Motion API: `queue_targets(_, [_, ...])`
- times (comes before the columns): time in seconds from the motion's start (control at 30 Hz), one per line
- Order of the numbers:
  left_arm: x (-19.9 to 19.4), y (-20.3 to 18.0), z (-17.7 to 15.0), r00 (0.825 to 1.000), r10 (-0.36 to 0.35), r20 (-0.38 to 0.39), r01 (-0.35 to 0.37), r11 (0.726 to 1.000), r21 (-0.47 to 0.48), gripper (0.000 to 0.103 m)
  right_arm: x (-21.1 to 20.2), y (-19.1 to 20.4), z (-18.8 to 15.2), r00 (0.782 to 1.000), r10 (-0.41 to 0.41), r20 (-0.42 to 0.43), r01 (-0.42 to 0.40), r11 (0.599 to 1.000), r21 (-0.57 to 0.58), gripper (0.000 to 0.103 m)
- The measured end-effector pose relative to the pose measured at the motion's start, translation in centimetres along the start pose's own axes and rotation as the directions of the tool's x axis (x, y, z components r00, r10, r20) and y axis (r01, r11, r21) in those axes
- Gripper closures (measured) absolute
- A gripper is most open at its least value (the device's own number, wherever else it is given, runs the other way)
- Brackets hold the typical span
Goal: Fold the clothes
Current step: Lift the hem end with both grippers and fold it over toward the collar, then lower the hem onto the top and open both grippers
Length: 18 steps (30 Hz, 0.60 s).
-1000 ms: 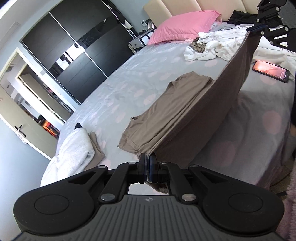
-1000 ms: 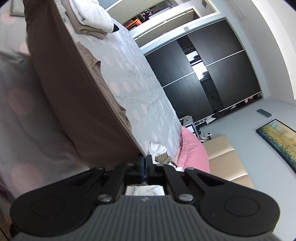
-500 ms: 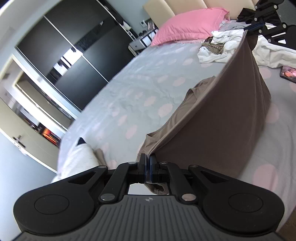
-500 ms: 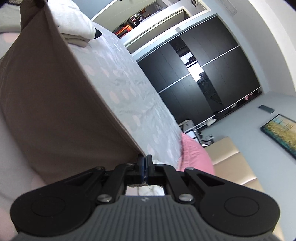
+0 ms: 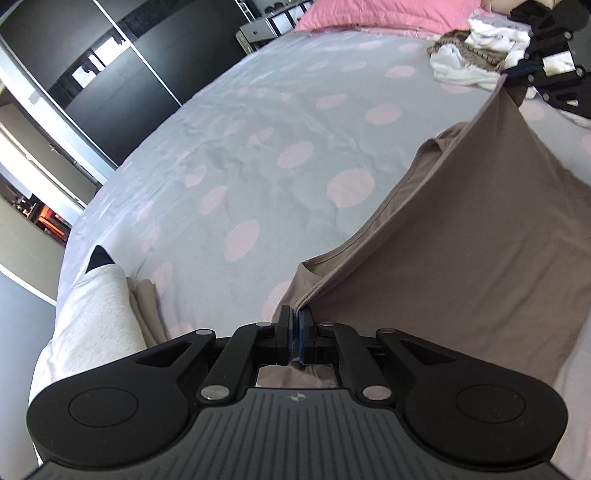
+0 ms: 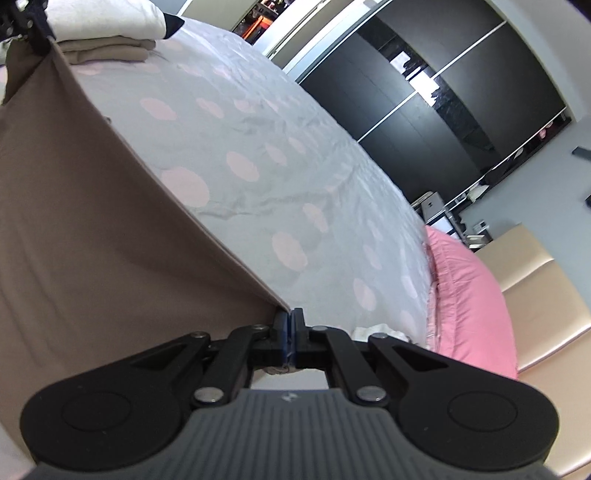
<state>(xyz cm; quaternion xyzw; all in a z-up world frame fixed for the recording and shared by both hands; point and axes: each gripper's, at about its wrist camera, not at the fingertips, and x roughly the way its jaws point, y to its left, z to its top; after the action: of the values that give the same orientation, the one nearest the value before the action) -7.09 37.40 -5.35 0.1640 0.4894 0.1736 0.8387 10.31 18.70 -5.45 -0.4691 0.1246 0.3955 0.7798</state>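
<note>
A: Where is the brown garment (image 5: 461, 236)?

B: Stretched between the two grippers above the bed (image 5: 258, 147). Its hem runs taut from one to the other, and the rest hangs down onto the spotted sheet, where part of it lies bunched.

A: And the fingers?

B: The left gripper (image 5: 295, 325) has its fingers clenched on one corner of the hem. The right gripper (image 6: 289, 325) is clenched on the other corner; from the left wrist view it shows far off at the upper right (image 5: 546, 74).

A: What else is on the bed?

B: A folded stack (image 6: 107, 33) near the left gripper, white on top of beige. At the head end, a pink pillow (image 6: 469, 295) and a loose heap of clothes (image 5: 469, 59).
</note>
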Motion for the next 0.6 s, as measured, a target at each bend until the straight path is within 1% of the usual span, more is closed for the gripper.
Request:
queue_targets(0.13, [3.5, 0.9, 0.7, 0.999, 0.002, -0.034, -0.002, 1.000, -0.003, 0.102, 4.3, -0.4, 1.6, 1.000, 0.019, -0.021, -0.019, 1.000, 0.023, 0.102])
queue_targets(0.27, [7.3, 1.6, 0.8, 0.996, -0.042, -0.079, 0.038, 0.998, -0.042, 0.102, 8.6, 0.1, 2.3, 0.995, 0.066, -0.076, -0.064, 0.997, 0.036, 0.102])
queue_targets(0.37, [9.3, 1.8, 0.4, 0.994, -0.061, -0.087, 0.054, 0.995, -0.084, 0.101, 11.5, 0.9, 2.0, 0.987, 0.101, -0.124, -0.096, 0.994, 0.044, 0.102])
queue_targets(0.43, [10.2, 2.1, 0.1, 0.994, -0.077, -0.077, 0.067, 0.990, -0.124, 0.100, 12.8, 1.3, 1.6, 0.982, 0.125, -0.140, -0.116, 0.991, 0.070, 0.101])
queue_targets(0.47, [10.5, 2.3, -0.1, 0.994, -0.083, -0.068, 0.072, 0.987, -0.143, 0.100, 13.3, 1.4, 1.5, 0.980, 0.135, -0.146, -0.125, 0.989, 0.079, 0.101])
queue_targets(0.53, [10.9, 2.7, -0.4, 0.994, -0.090, -0.059, 0.079, 0.982, -0.170, 0.095, 14.1, 1.8, 1.2, 0.977, 0.146, -0.152, -0.133, 0.987, 0.096, 0.101])
queue_targets(0.6, [11.3, 2.9, -0.6, 0.995, -0.080, -0.064, 0.067, 0.981, -0.183, 0.089, 14.6, 1.7, 1.1, 0.975, 0.161, -0.155, -0.142, 0.982, 0.123, 0.100])
